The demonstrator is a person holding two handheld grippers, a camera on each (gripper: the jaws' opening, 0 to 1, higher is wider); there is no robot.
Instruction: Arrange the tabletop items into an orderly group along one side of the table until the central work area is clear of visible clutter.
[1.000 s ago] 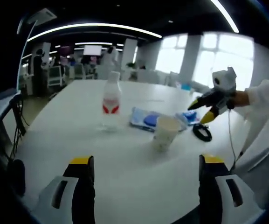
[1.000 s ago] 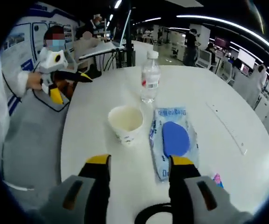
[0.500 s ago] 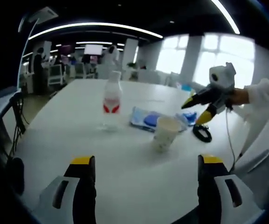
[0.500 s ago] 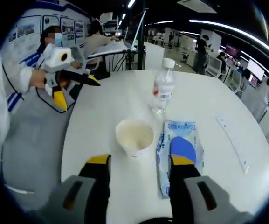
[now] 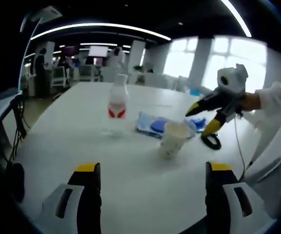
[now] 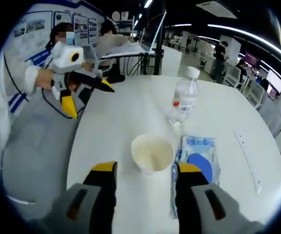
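Tabletop items on white table (image 5: 57, 146), landmark paper cup (image 6: 152, 153) mid-table | water bottle (image 6: 183, 102) beyond cup, upright | blue packet (image 6: 197, 165) touching cup's side | right gripper (image 6: 142, 171) open, empty, straddling cup, apparently to grasp | left gripper (image 5: 147, 170) open, empty, short of cup.

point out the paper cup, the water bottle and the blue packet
white paper cup (image 6: 152, 153), right gripper view, inside of the cup
clear plastic water bottle (image 6: 184, 100), right gripper view, body
flat blue-and-white packet (image 6: 198, 165), right gripper view, blue centre
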